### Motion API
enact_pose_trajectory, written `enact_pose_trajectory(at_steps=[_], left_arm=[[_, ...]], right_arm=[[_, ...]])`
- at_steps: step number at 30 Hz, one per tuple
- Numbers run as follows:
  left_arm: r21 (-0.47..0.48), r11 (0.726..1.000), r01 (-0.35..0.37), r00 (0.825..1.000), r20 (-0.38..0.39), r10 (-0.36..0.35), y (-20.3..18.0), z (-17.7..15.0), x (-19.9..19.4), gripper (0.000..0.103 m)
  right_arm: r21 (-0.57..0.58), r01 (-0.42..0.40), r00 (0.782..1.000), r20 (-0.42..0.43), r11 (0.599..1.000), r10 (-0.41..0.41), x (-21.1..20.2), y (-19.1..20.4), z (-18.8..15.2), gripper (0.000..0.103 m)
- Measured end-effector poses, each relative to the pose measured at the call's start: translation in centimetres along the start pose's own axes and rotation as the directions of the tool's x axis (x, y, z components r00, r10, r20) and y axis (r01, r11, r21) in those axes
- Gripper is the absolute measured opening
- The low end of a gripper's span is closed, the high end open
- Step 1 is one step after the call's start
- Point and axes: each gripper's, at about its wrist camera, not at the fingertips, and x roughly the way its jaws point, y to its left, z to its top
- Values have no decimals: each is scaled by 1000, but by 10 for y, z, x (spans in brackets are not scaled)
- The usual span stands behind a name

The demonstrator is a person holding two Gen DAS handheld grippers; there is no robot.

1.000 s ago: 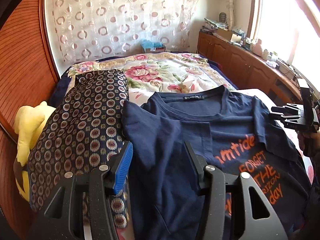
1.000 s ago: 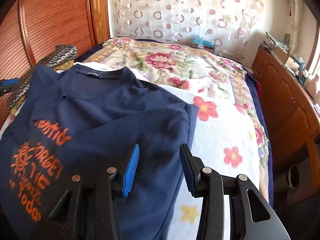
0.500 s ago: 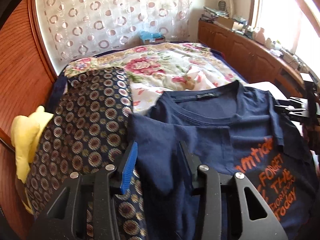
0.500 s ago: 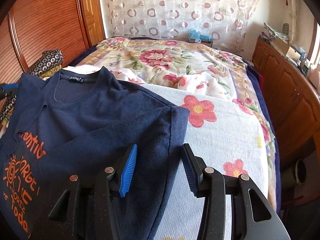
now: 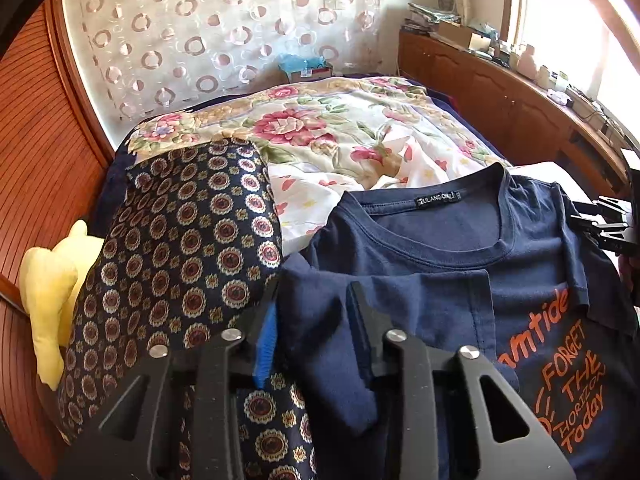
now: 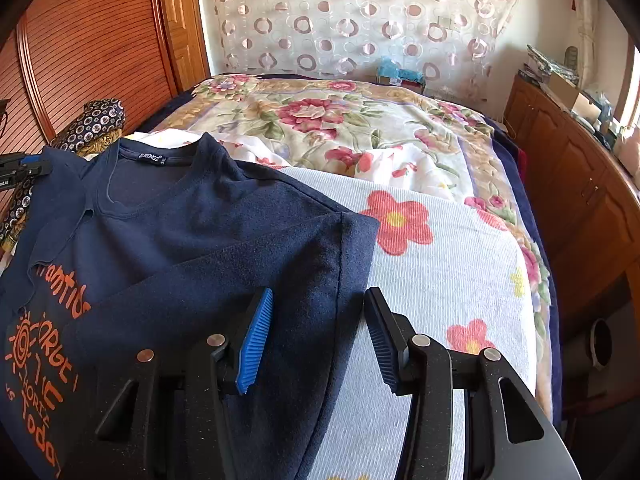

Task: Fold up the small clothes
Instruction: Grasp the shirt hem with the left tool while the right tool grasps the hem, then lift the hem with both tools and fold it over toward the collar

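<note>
A navy T-shirt [image 5: 448,240] with orange lettering lies face up on the bed; it also shows in the right wrist view [image 6: 192,216]. Both sleeves are folded in over the chest. My left gripper [image 5: 312,320] is narrowly open, its jaws on either side of the folded left sleeve [image 5: 332,320]. My right gripper [image 6: 316,328] is open over the folded right sleeve [image 6: 304,264], with the sleeve's edge between the jaws. The right gripper shows at the right edge of the left wrist view [image 5: 608,224].
A dark patterned pillow [image 5: 180,248] lies left of the shirt, with a yellow plush toy [image 5: 48,296] beside it. A floral quilt [image 6: 352,128] and a white flowered towel [image 6: 440,264] cover the bed. Wooden cabinets [image 6: 572,184] run along the right.
The left gripper has narrowed around the left sleeve and drawn back toward the shirt's left edge. The right gripper has pulled back slightly, still open.
</note>
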Motion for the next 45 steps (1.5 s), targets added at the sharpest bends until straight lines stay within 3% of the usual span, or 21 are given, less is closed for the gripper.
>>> enact_pose_trajectory(at_steps=[1, 7, 17, 20, 24, 26, 28, 31, 37, 45], left_arm=[[6, 1000, 10, 1000, 1, -10, 0, 1, 0, 5], [-10, 998, -69, 984, 165, 70, 8, 11, -40, 5], [-18, 997, -72, 974, 212, 74, 19, 8, -61, 5], [-19, 998, -58, 972, 228, 61, 15, 4, -67, 5], [-32, 998, -50, 967, 249, 57, 14, -1, -73, 5], [-41, 998, -40, 964, 260, 50, 15, -4, -77, 5], [-47, 998, -34, 962, 268, 45, 12, -10, -83, 5], [-46, 999, -24, 958, 284, 36, 5, -19, -94, 5], [-43, 999, -11, 941, 336, 24, -8, -41, -129, 5], [-54, 998, 20, 927, 376, 2, -25, -88, -167, 5]], right_arm=[[0, 0, 1000, 0, 1000, 0, 0, 0, 0, 50], [-2, 3, 1000, 0, 1000, -3, 0, -1, 0, 51], [18, 2, 1000, -13, 1000, -2, 2, -14, 8, 53], [49, -31, 999, -31, 998, 33, 10, -23, 18, 53], [-9, -12, 998, -57, 1000, 12, 21, -17, 28, 52], [-43, -34, 998, -57, 999, 32, 23, -11, 31, 37], [-91, -52, 997, -62, 995, 46, 22, -1, 32, 5], [-155, 5, 1000, -1, 988, -5, 9, 14, 29, 5], [-134, 1, 984, 174, 991, 23, -61, 28, 17, 5], [-101, -31, 959, 277, 994, 58, -138, 28, -38, 5]])
